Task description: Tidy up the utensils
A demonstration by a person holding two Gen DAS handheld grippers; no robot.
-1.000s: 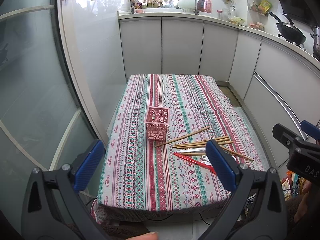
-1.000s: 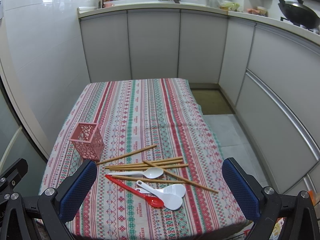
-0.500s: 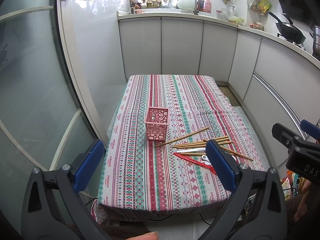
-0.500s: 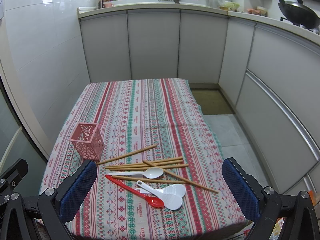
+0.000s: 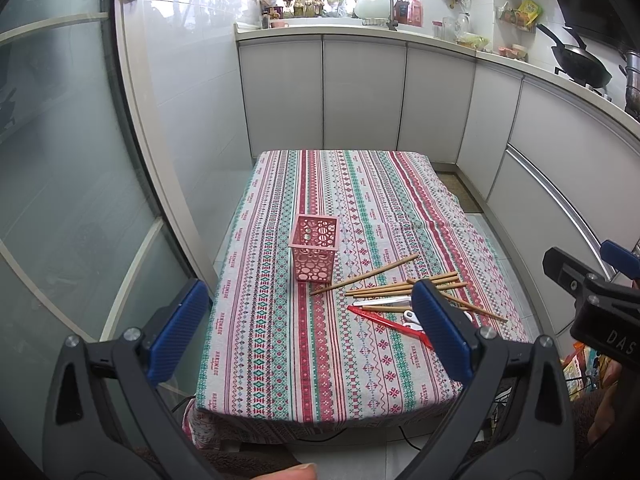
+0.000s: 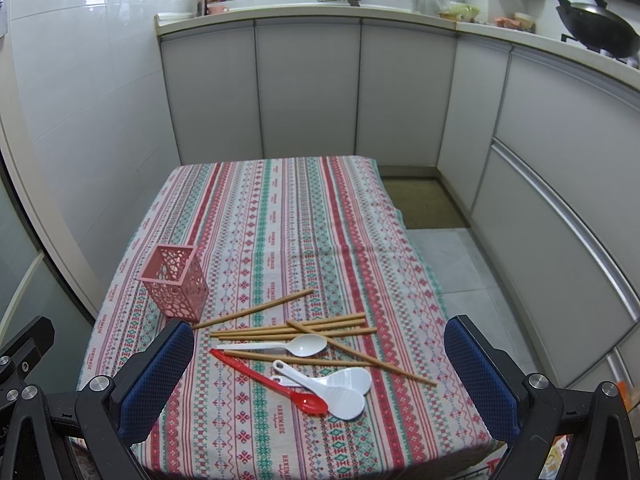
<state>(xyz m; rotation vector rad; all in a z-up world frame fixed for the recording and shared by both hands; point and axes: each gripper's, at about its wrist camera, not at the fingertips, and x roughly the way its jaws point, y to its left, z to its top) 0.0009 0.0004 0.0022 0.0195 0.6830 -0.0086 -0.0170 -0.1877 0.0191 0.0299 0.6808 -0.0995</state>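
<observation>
A pink perforated holder point(image 5: 315, 248) point(image 6: 175, 286) stands upright on the striped tablecloth point(image 5: 320, 344) point(image 6: 280, 224). To its right lie several wooden chopsticks point(image 6: 288, 330) point(image 5: 384, 286), a white spoon point(image 6: 288, 346), a red spoon point(image 6: 276, 380) and two white rice paddles point(image 6: 340, 386). My left gripper point(image 5: 308, 328) is open and empty, held back above the table's near edge. My right gripper point(image 6: 318, 376) is open and empty, above the utensil pile's near side. It also shows at the right edge of the left wrist view point(image 5: 592, 296).
White kitchen cabinets point(image 6: 308, 88) run behind and to the right of the table. A glass door point(image 5: 60, 184) stands on the left. A wok point(image 6: 596, 28) sits on the counter. Tiled floor point(image 6: 460, 264) lies right of the table.
</observation>
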